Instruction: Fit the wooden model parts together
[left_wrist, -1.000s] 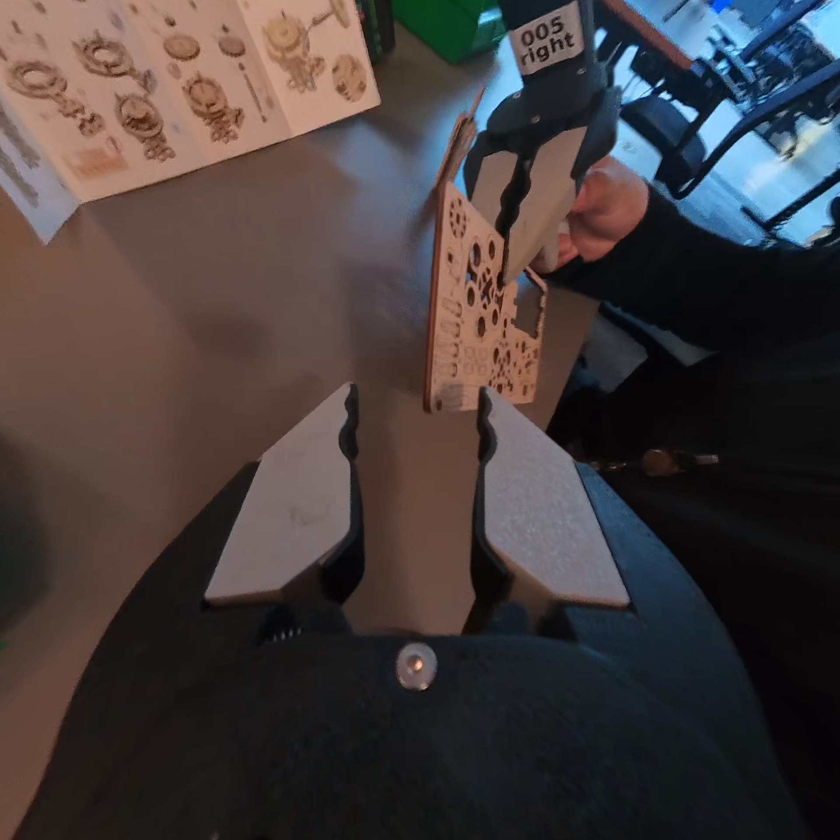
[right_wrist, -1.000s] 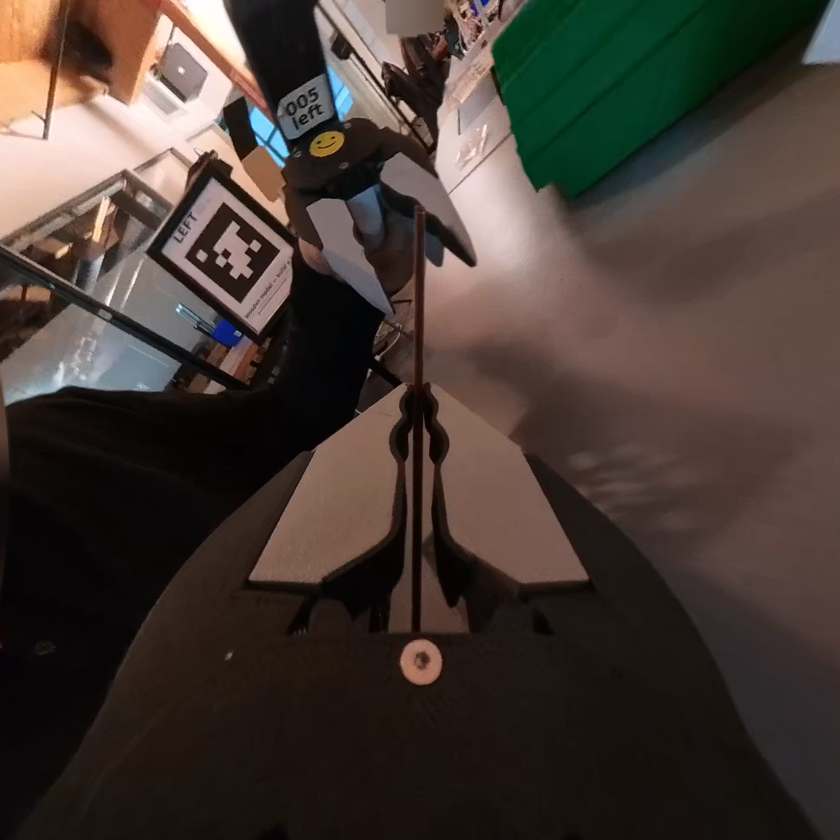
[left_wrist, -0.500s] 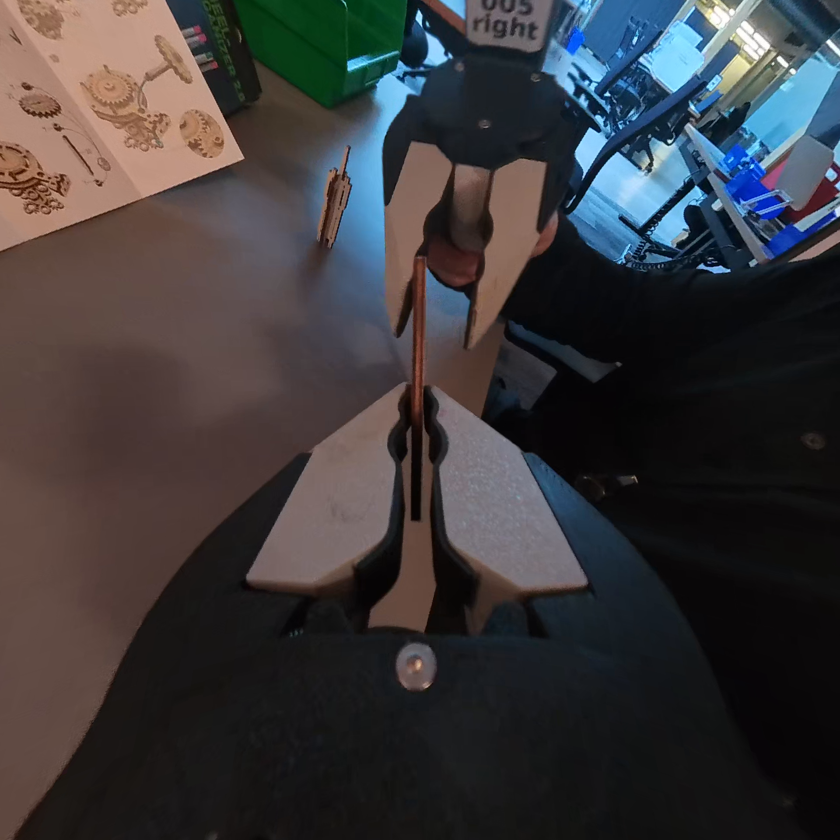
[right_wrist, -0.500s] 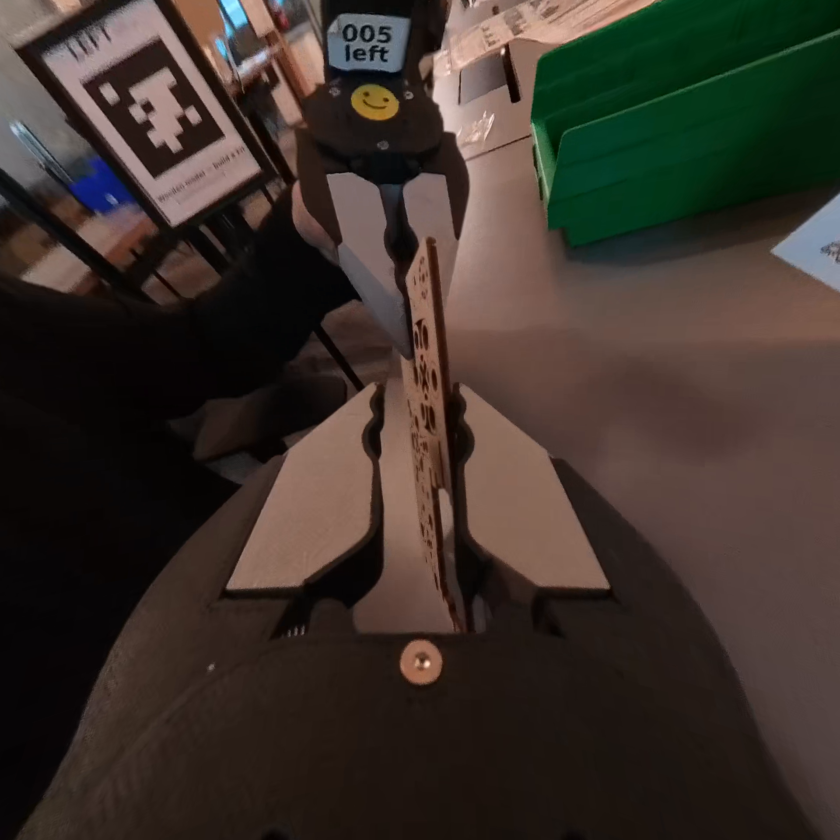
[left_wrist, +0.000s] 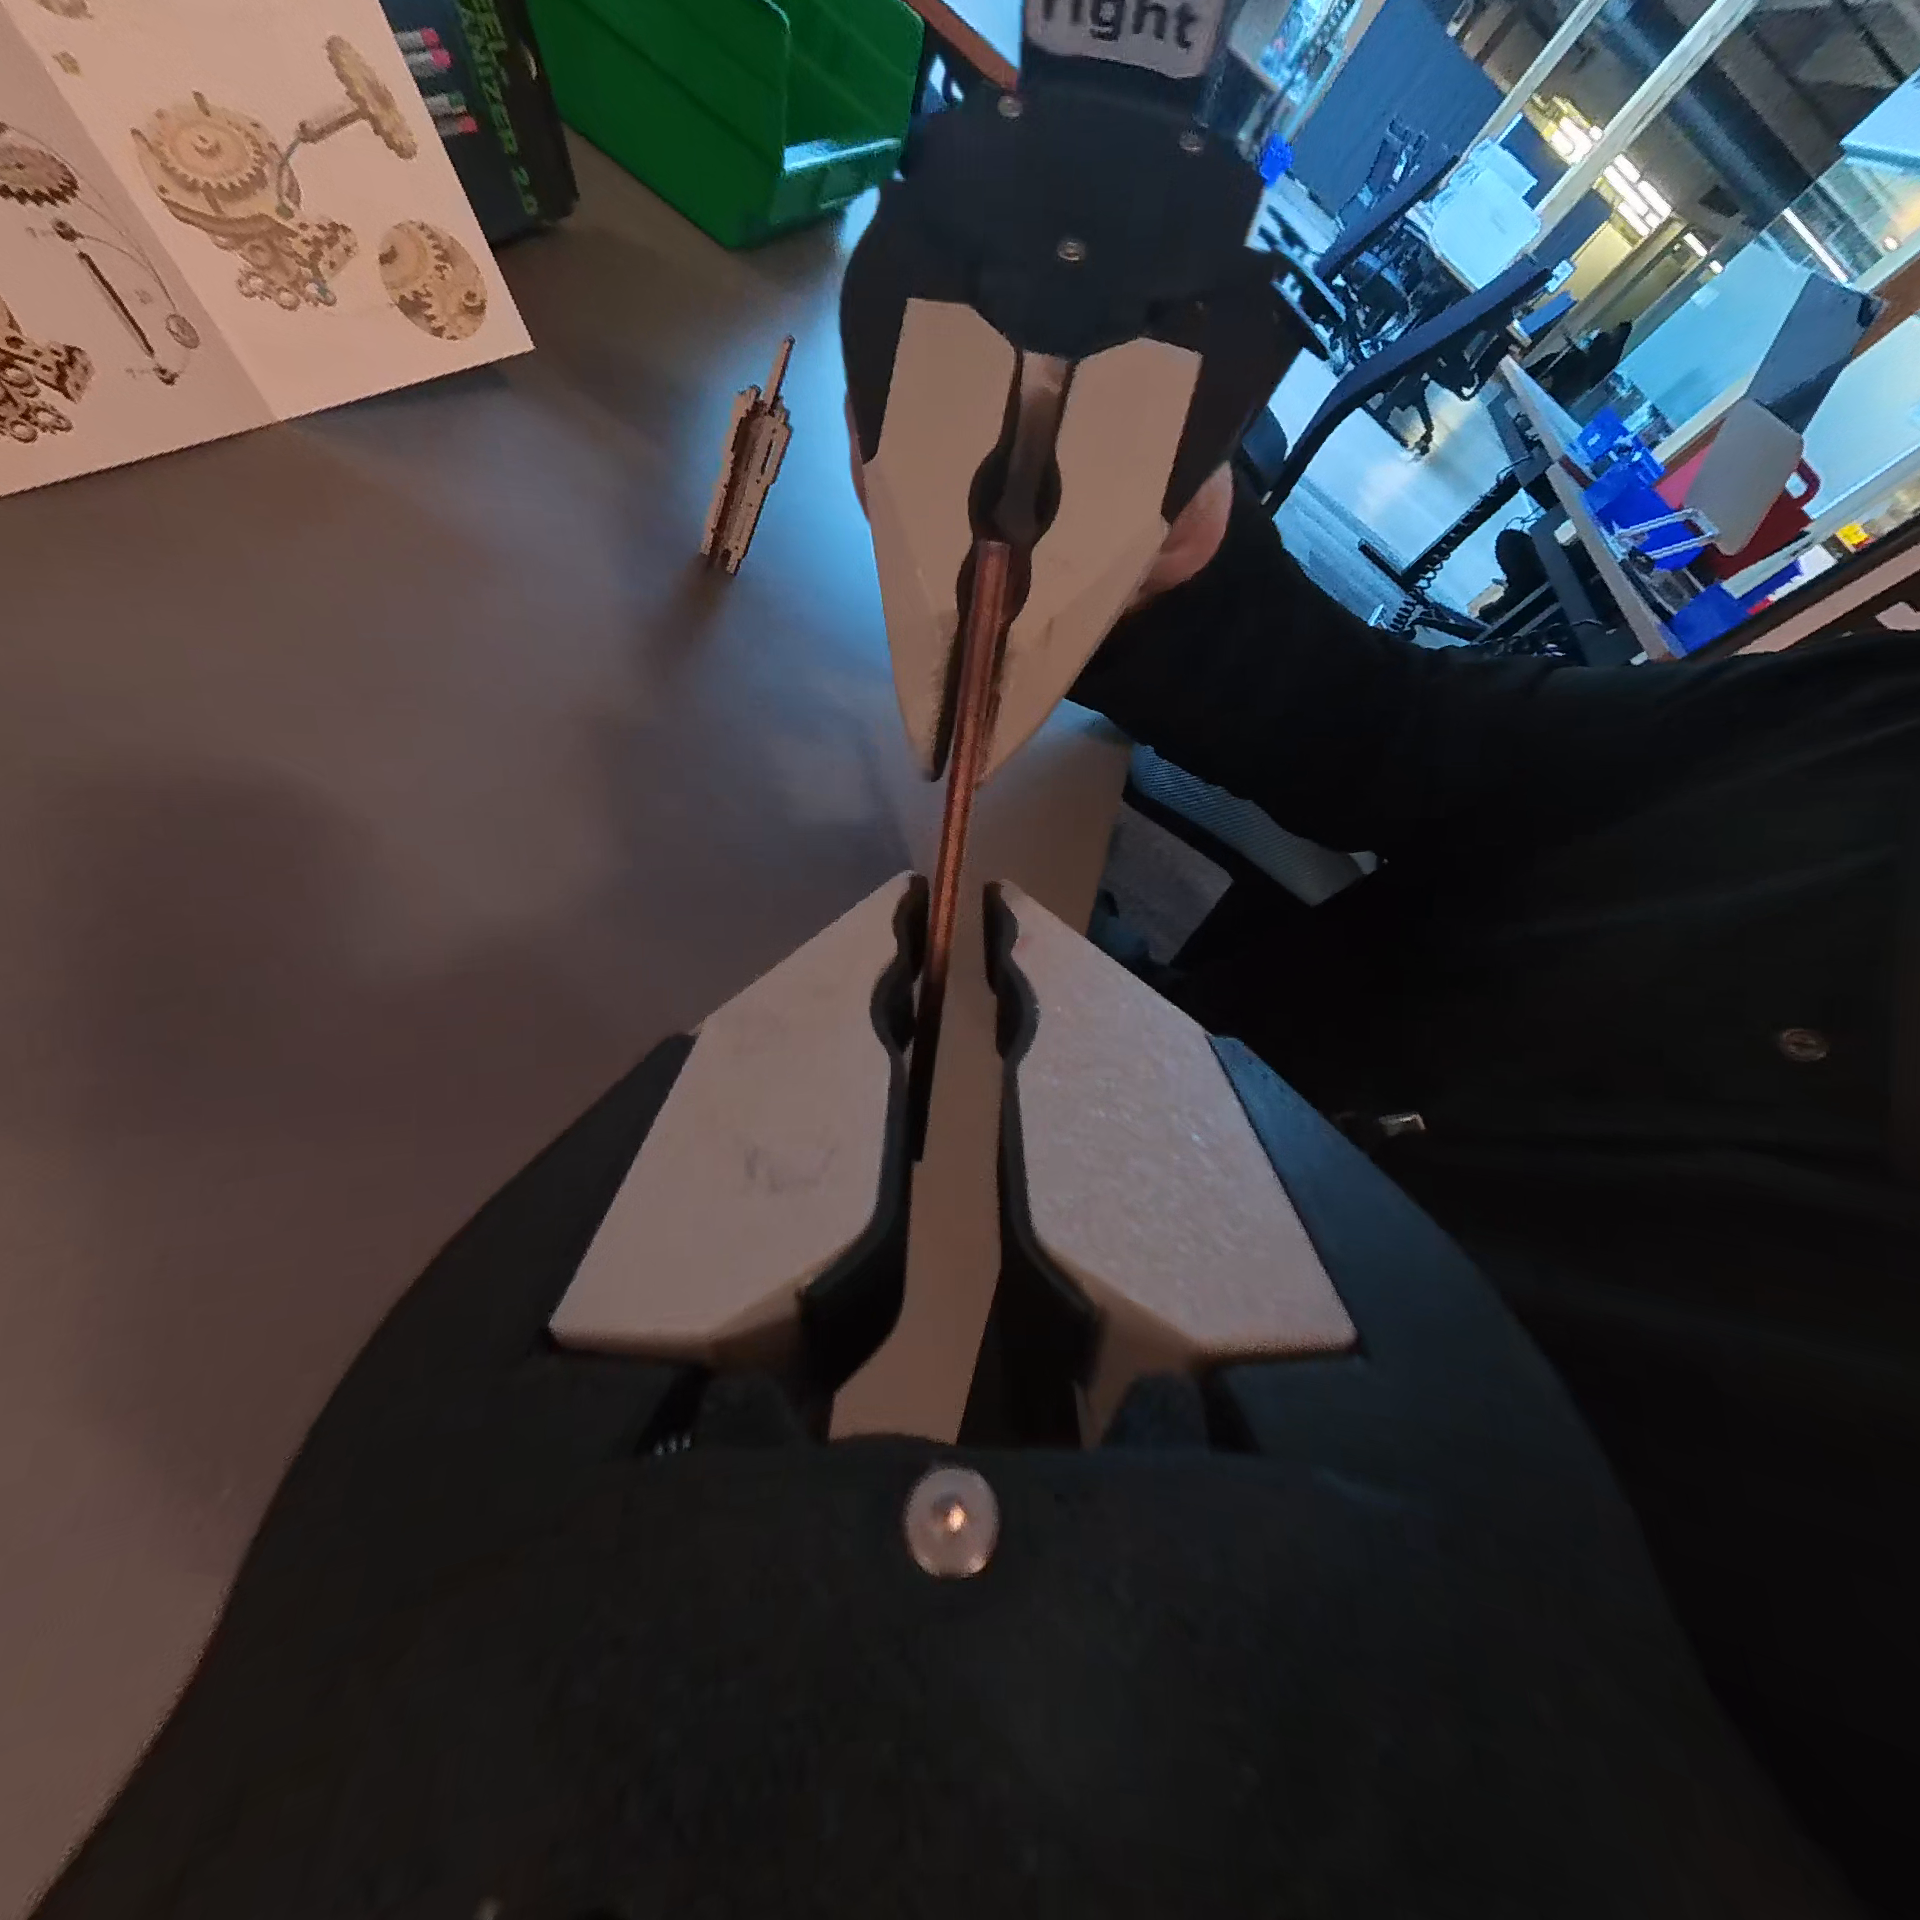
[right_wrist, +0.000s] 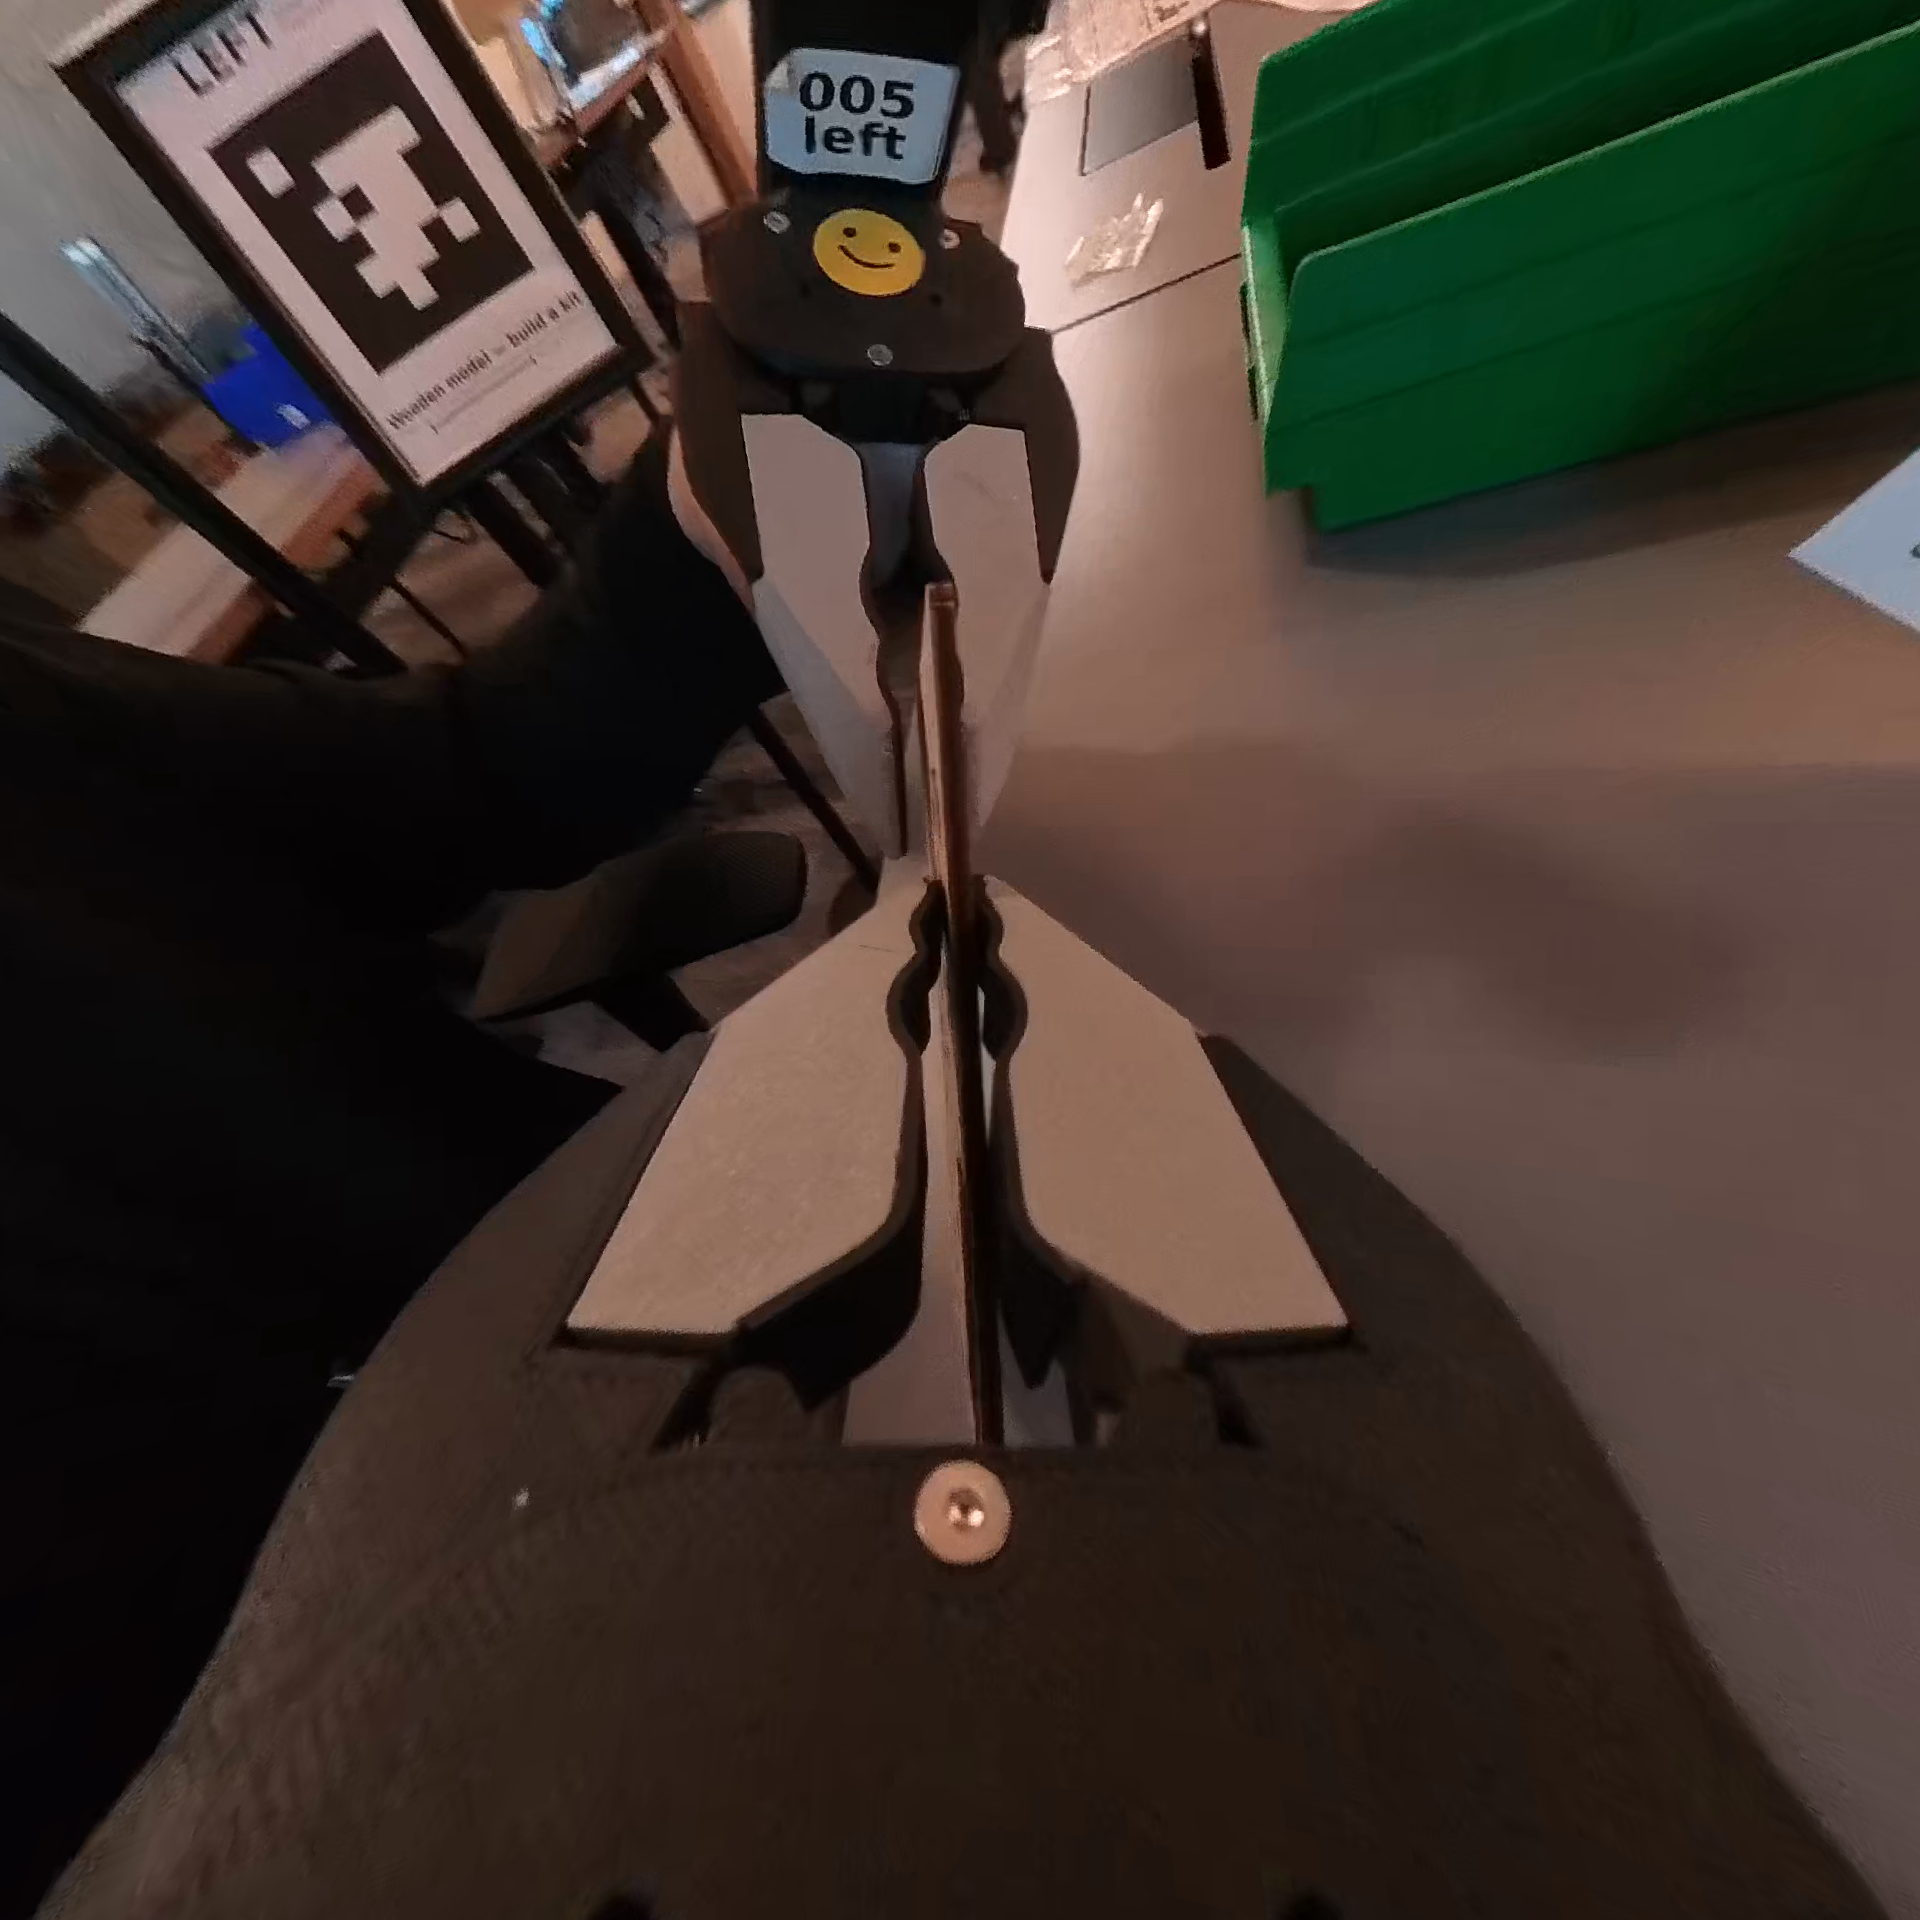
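Observation:
A thin wooden parts sheet (left_wrist: 958, 821) hangs edge-on in the air between my two grippers, above the grey table (left_wrist: 312, 727). My right gripper (right_wrist: 961, 906) is shut on one end of the sheet (right_wrist: 940, 727); it also shows in the left wrist view (left_wrist: 961, 753). My left gripper (left_wrist: 951, 891) faces it with the sheet's other end between its fingers. Its jaws stand slightly apart: the sheet lies against the left finger, with a gap to the right finger. It also shows in the right wrist view (right_wrist: 940, 826). A small assembled wooden piece (left_wrist: 750, 462) stands upright on the table.
A folded instruction sheet (left_wrist: 229, 208) stands at the back left, next to a dark box (left_wrist: 504, 125) and green bins (left_wrist: 727, 104) (right_wrist: 1558, 260). A framed marker sign (right_wrist: 353, 239) stands beyond the table edge. A person's dark sleeves are on the near side. My two grippers' fingertips are within a few centimetres of each other.
The sheet has passed back. Half a second ago my left gripper was shut on it and the right open; now the right is shut on it and the left has loosened.

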